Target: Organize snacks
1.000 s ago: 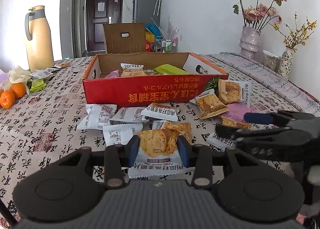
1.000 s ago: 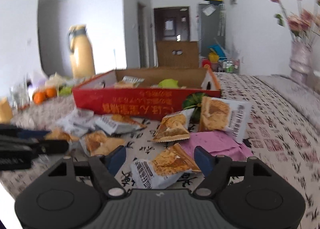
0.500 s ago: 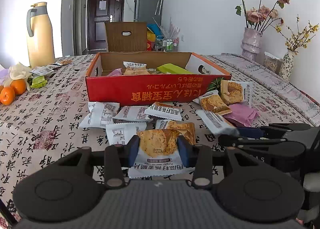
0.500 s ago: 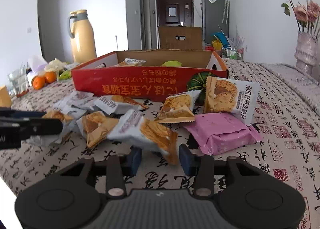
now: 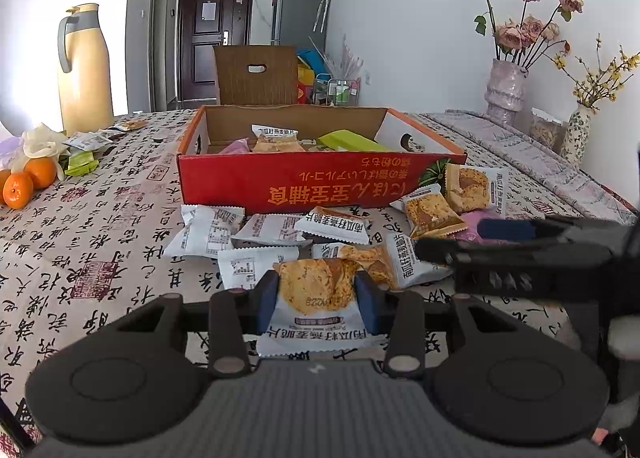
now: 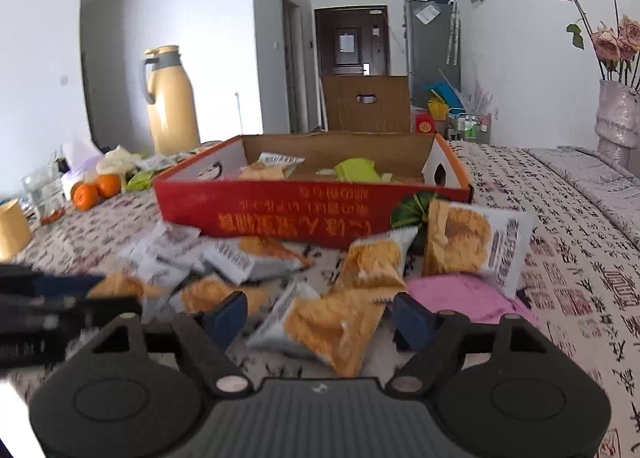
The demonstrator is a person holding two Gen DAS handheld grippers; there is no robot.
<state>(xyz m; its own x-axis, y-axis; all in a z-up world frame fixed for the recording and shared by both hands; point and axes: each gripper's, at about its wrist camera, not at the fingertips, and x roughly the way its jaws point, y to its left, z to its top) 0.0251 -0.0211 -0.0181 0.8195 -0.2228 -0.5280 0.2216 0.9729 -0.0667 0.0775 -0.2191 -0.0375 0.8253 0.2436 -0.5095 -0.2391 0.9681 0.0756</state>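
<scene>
left wrist: left claw (image 5: 316,300) pinches glossy crinkled snack packet (image 5: 316,290).

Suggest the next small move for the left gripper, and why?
Probably lift and carry forward to the red box: the left gripper is shut on a snack packet, and the open box just ahead already holds packets.

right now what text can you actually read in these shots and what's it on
"南瓜籽燕麦脆片", upside down: snack packet in the left gripper.
Same words, sideways: packet beside it.
Orange characters, upside down: red box, not reliably legible.
Tablecloth calligraphy and other packets' print: too small or blurred.
</scene>
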